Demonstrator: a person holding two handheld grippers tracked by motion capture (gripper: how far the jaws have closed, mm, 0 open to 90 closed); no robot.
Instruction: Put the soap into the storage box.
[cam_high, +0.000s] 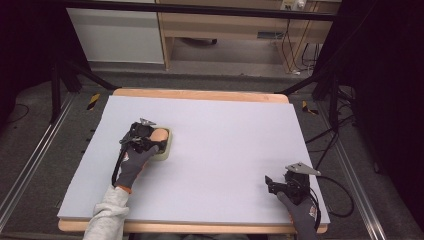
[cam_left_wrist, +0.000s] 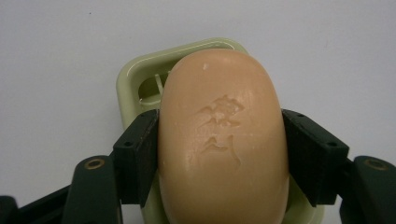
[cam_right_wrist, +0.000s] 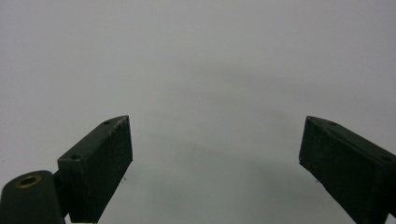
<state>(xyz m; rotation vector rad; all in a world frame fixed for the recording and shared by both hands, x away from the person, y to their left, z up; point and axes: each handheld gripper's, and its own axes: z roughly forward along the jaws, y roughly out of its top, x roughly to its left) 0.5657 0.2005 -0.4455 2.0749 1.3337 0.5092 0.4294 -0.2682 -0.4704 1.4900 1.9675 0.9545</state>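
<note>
Soap bar (cam_left_wrist: 223, 140), peach-coloured, oval, with a raised stamp on its upper face. It sits over a pale green soap dish (cam_left_wrist: 133, 79); the dish rim shows beyond the bar at the far end and along the left side, with a slotted opening in the dish floor visible there. Whether the bar rests in the dish or is lifted just clear of it, cannot tell.

Left gripper (cam_left_wrist: 222, 154): jaws closed onto the bar's two long sides, black pads pressed flat against the soap, one on each flank. In the high view the left gripper (cam_high: 150, 139) is at the left-middle of the table (cam_high: 225, 135), a gloved hand (cam_high: 134, 162) behind it, grey sleeve coming in from the near edge. Soap (cam_high: 158, 134) and dish (cam_high: 167, 150) show just at its tip.

Right gripper (cam_right_wrist: 215, 154): jaws spread wide, nothing between them, only the pale grey table surface beneath. In the high view the right gripper (cam_high: 275, 184) is at the near right corner of the table, well apart from soap and dish, held by the other gloved hand (cam_high: 300, 210). Grey three-cornered plate on top, cable trailing off the right edge.

Table covered by a pale grey sheet, wooden rim showing at near and far edges.
</note>
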